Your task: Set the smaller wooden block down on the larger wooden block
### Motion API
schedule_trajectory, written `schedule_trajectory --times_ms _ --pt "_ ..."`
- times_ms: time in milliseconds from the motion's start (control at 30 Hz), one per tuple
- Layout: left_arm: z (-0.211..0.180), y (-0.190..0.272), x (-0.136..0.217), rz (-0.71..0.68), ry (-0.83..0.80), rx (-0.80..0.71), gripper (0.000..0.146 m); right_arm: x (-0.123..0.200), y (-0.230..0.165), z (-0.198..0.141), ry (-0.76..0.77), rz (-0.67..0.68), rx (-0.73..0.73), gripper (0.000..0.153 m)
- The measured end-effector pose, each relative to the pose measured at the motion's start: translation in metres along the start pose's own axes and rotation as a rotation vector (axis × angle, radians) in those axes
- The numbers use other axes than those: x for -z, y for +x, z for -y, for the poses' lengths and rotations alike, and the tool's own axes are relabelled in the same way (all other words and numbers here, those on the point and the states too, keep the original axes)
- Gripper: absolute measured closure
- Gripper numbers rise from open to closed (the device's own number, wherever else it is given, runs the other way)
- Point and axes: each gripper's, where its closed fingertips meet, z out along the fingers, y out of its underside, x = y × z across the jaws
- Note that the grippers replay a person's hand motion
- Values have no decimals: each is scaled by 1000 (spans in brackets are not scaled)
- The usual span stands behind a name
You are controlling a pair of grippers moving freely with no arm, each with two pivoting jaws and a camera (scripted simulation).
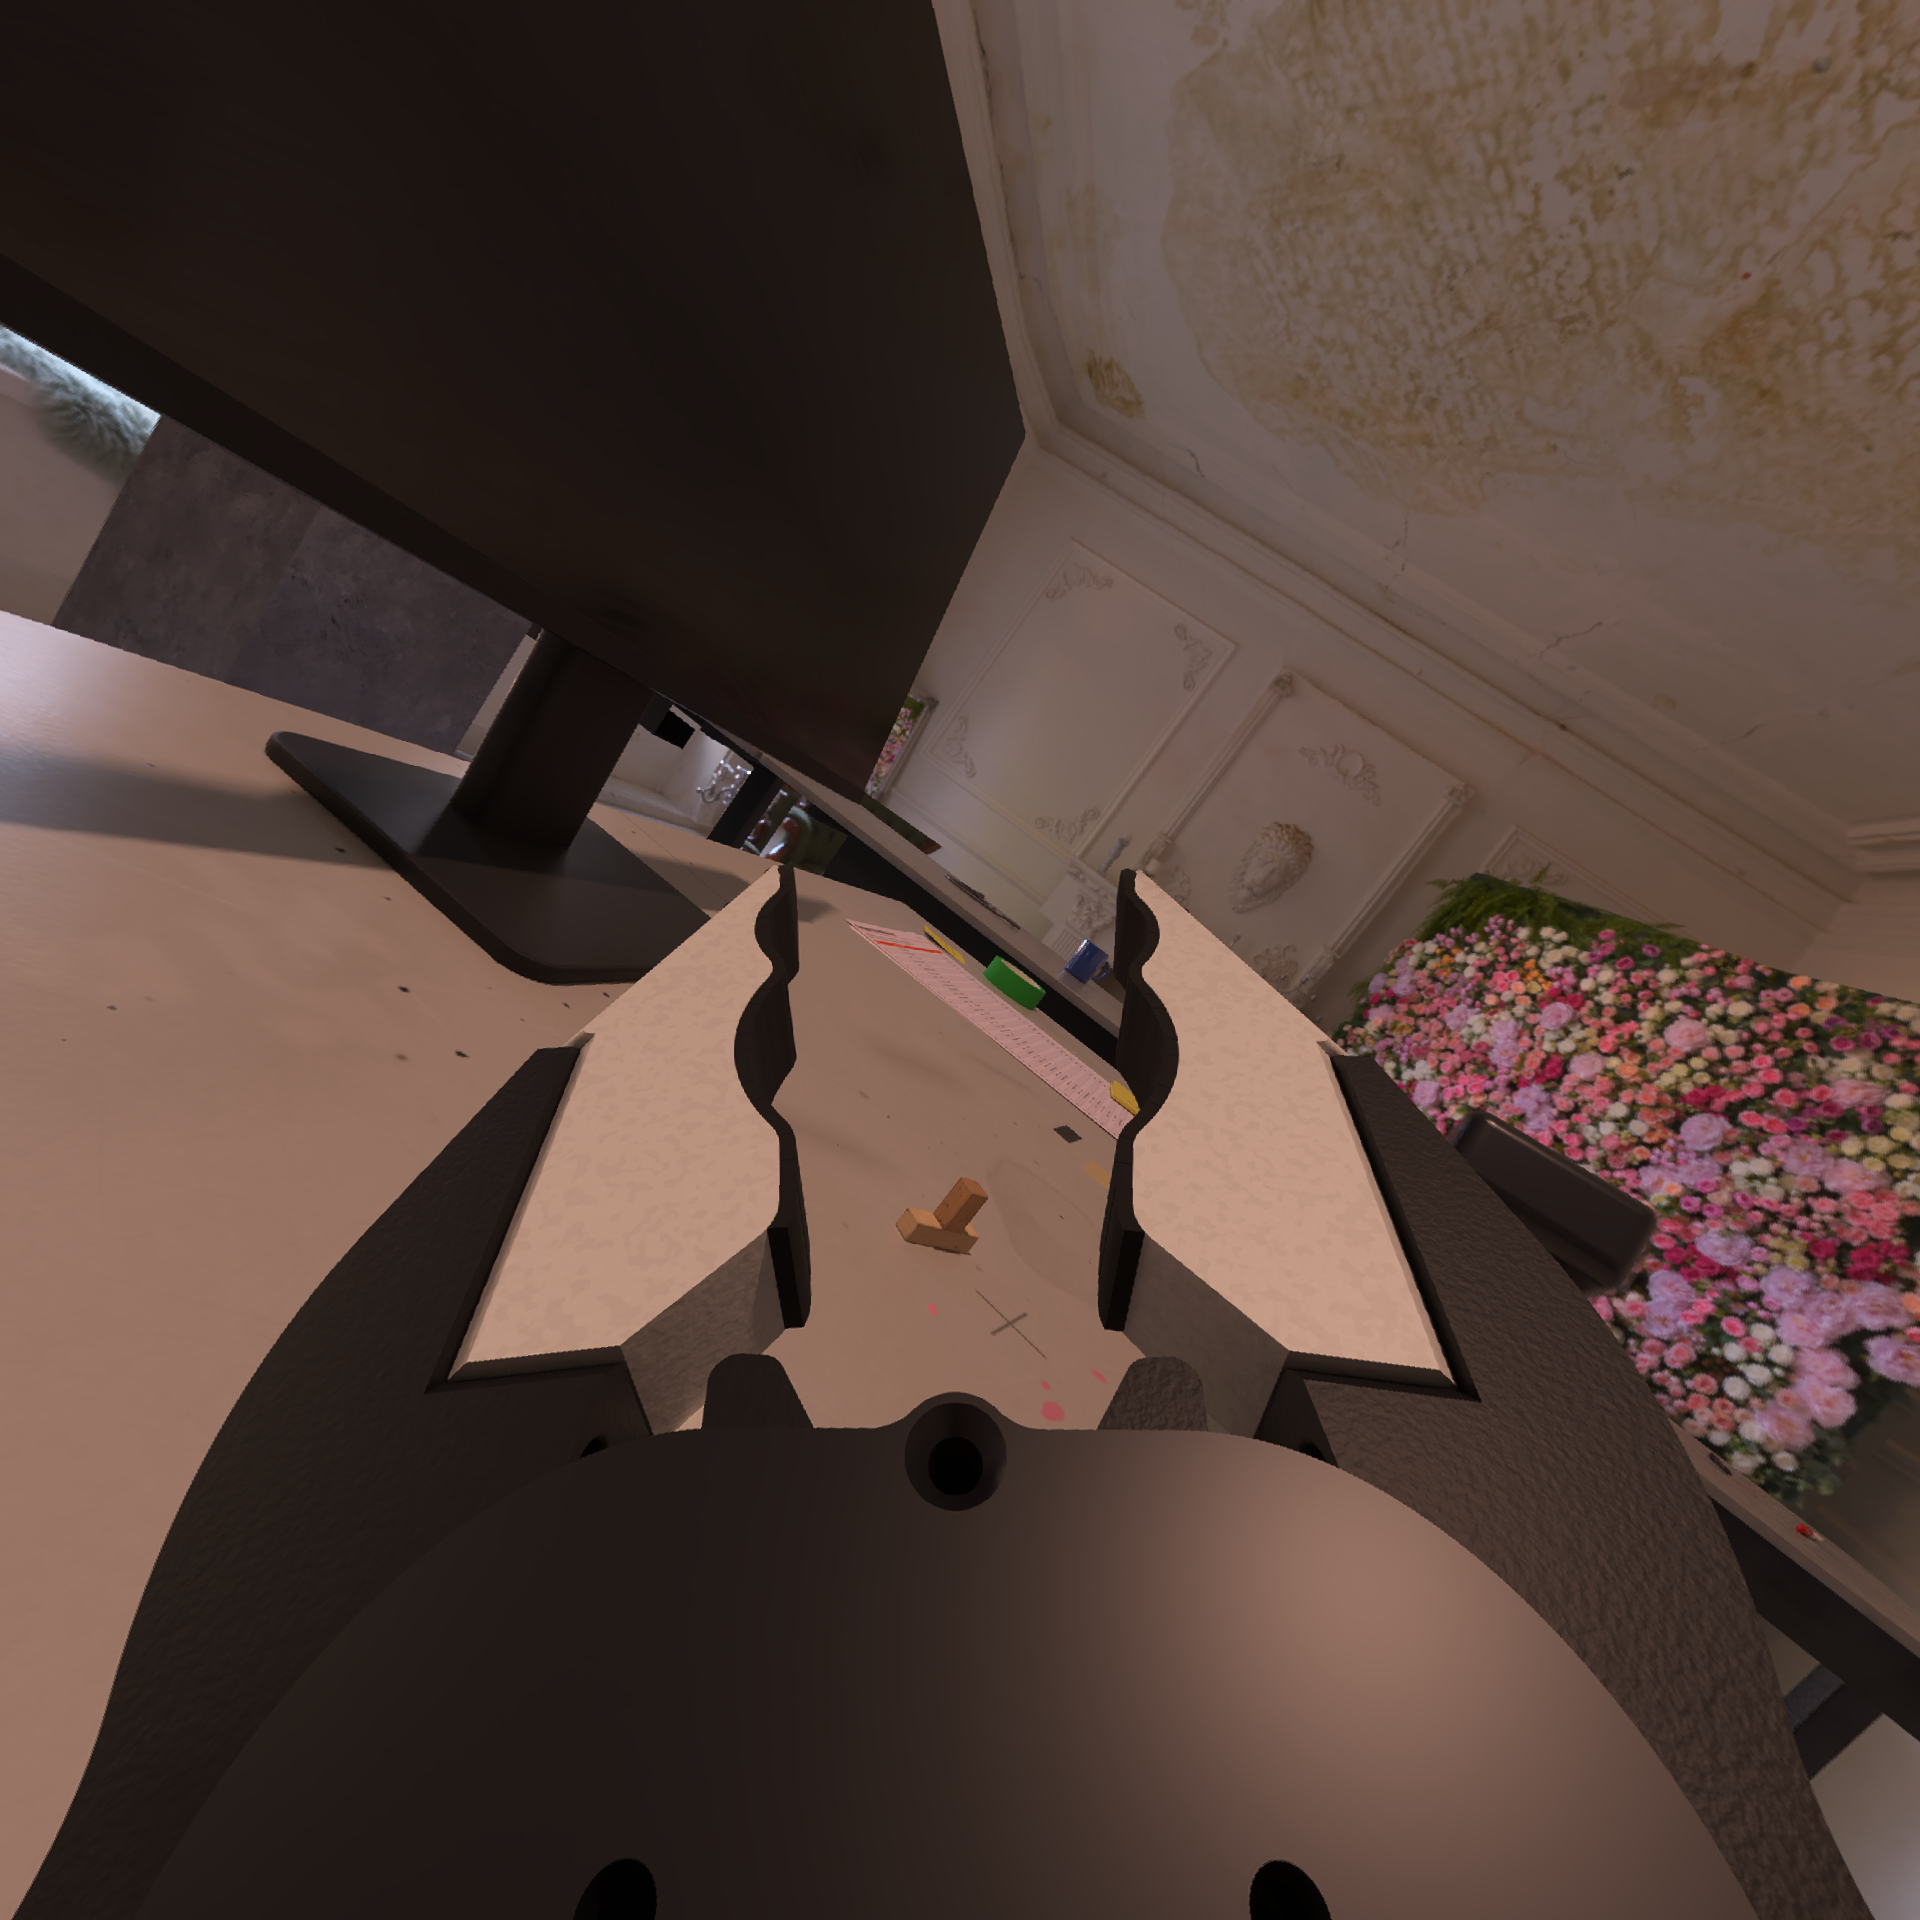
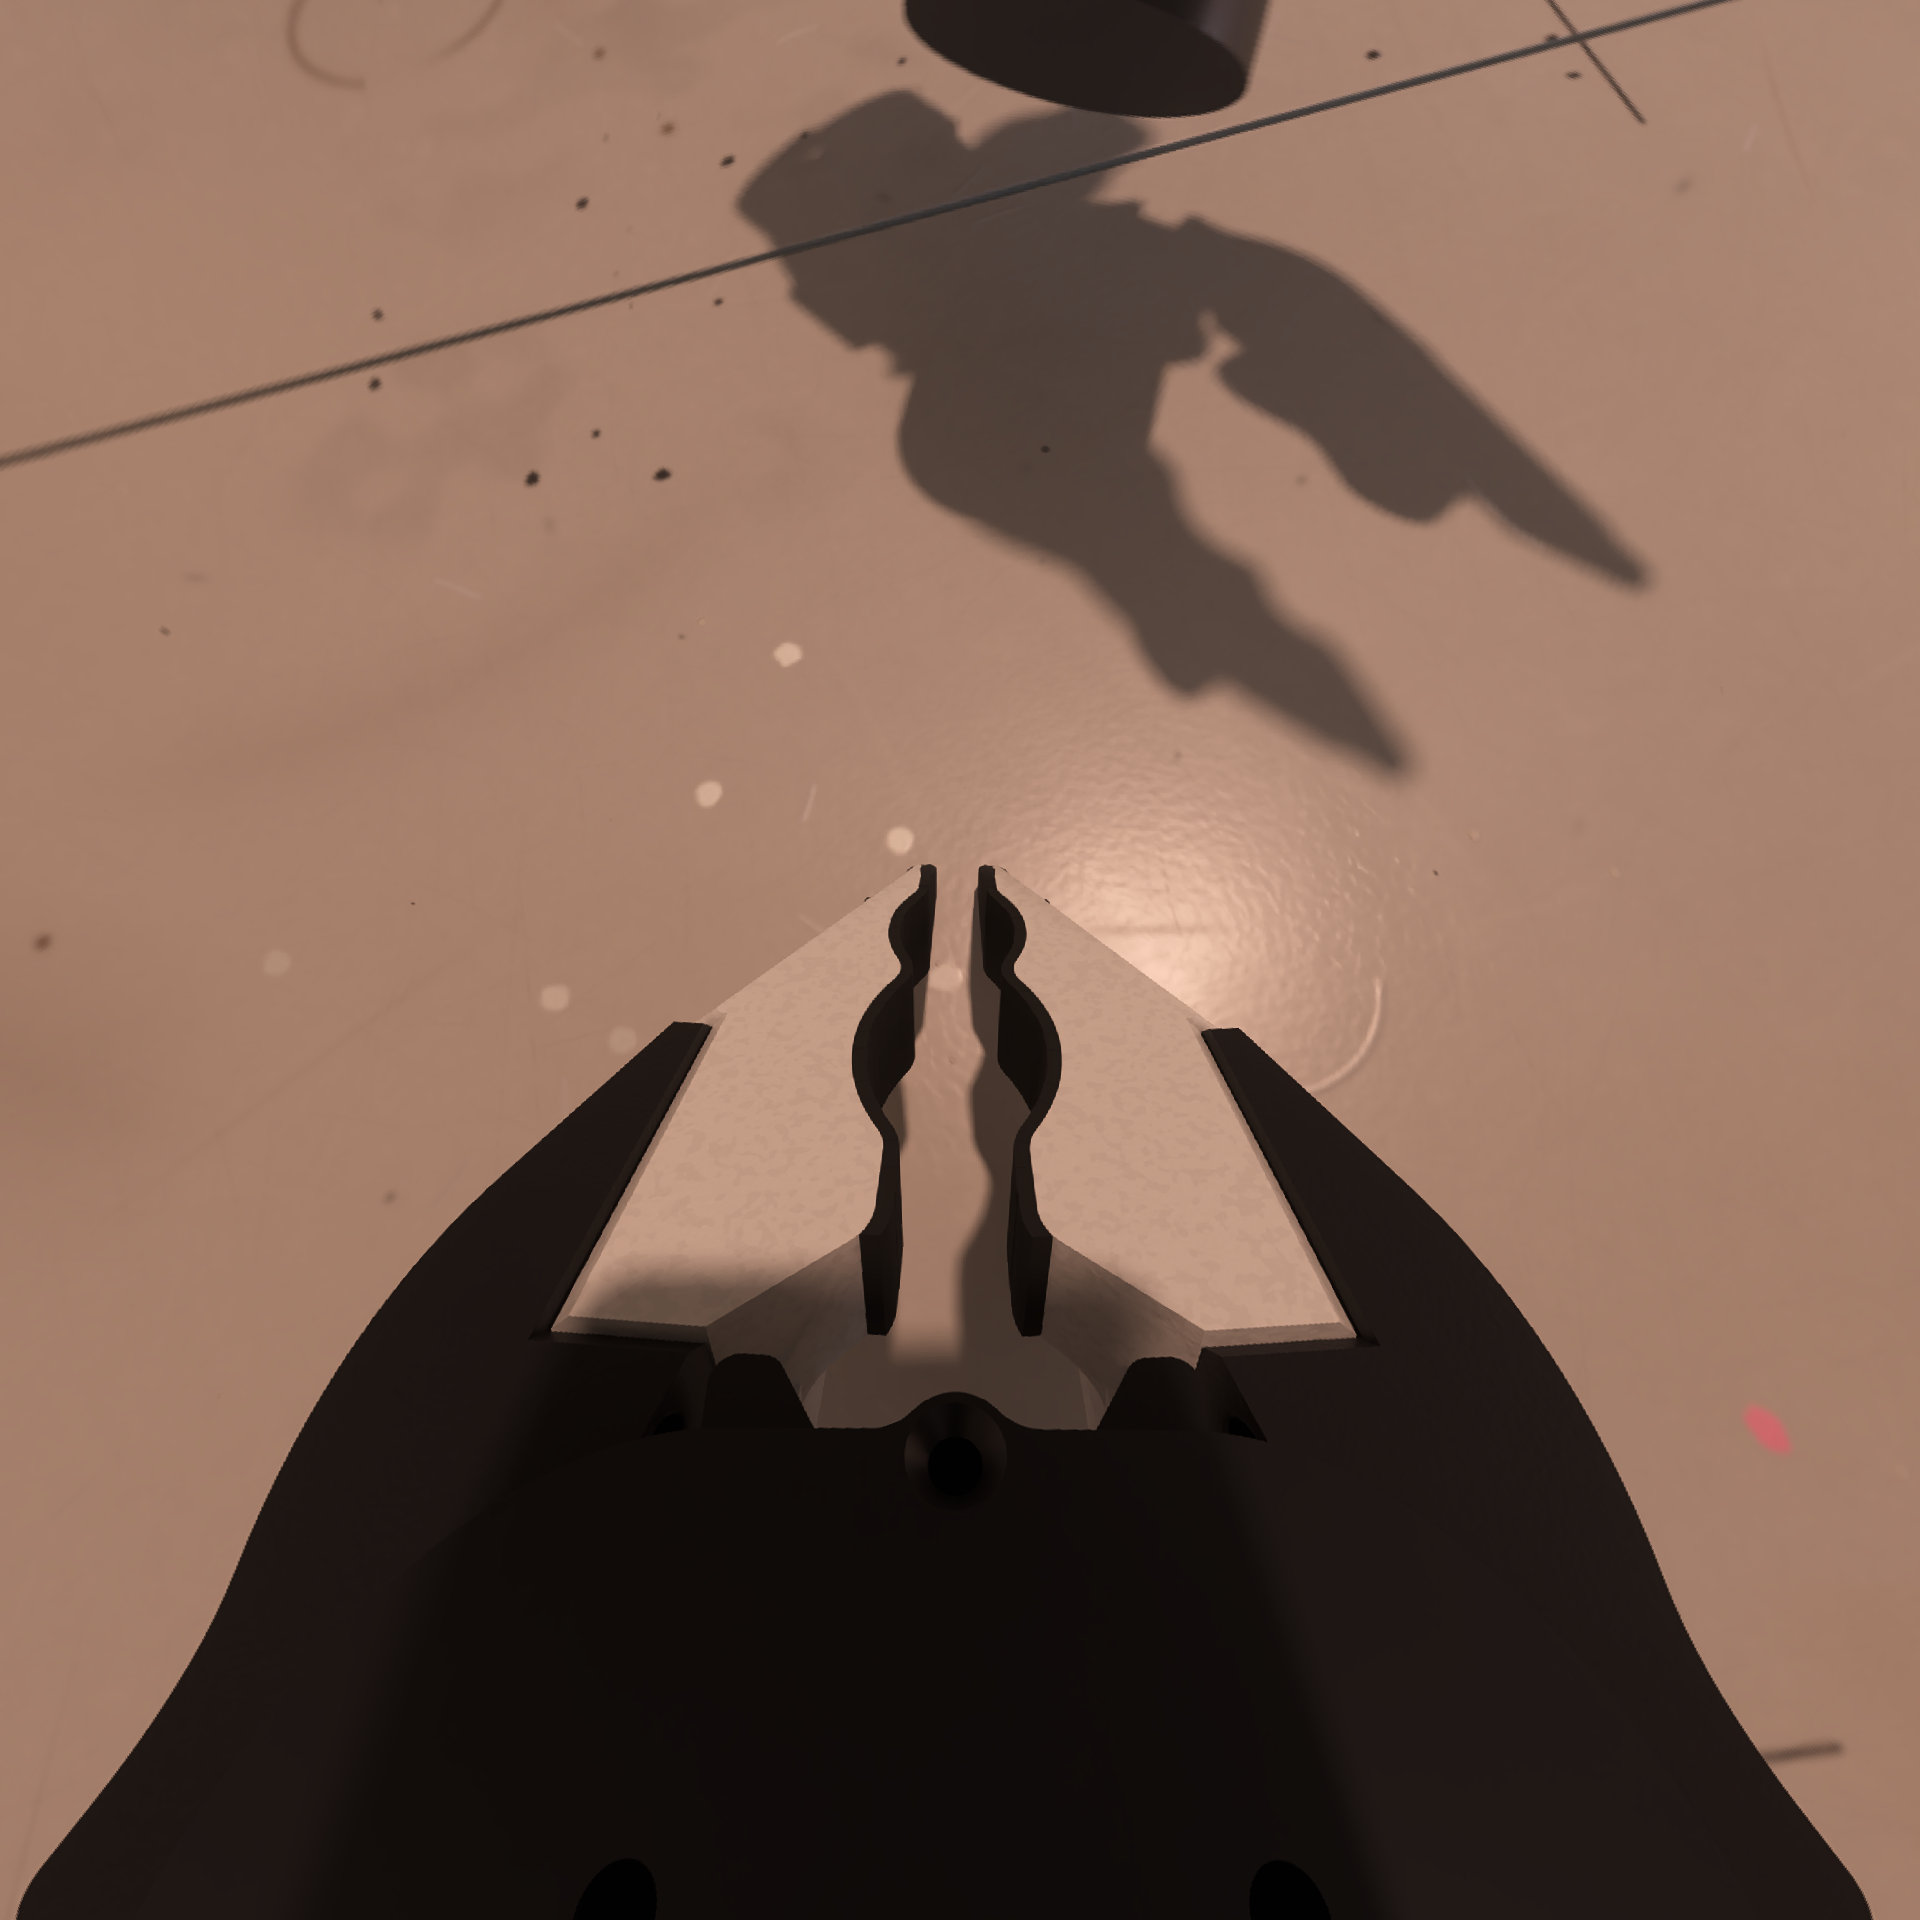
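In the left wrist view two small wooden blocks lie together on the pale table (image 1: 208, 1039), a good way ahead of the fingers. The darker block (image 1: 964, 1197) lies across the lighter block (image 1: 923, 1228) in a T shape; I cannot tell which is smaller. My left gripper (image 1: 956, 878) is open and empty, held above the table, with the blocks showing through the gap between its fingers. My right gripper (image 2: 955, 873) is shut with a thin slit between its fingers and holds nothing. It points down at bare table (image 2: 416, 727); no block shows in that view.
A large dark monitor (image 1: 520, 312) on a flat base (image 1: 488, 862) stands close on the left. A printed paper strip (image 1: 997, 1023), a green tape roll (image 1: 1013, 979) and a blue cup (image 1: 1086, 961) lie beyond the blocks. A dark round object (image 2: 1081, 52) hangs at the right wrist view's top edge.
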Motion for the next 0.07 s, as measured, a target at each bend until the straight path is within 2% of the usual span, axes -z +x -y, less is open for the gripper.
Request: schedule_trajectory --times_ms 67 --pt "1 0 0 3 3 -2 85 6 4 1 42 13 -53 146"
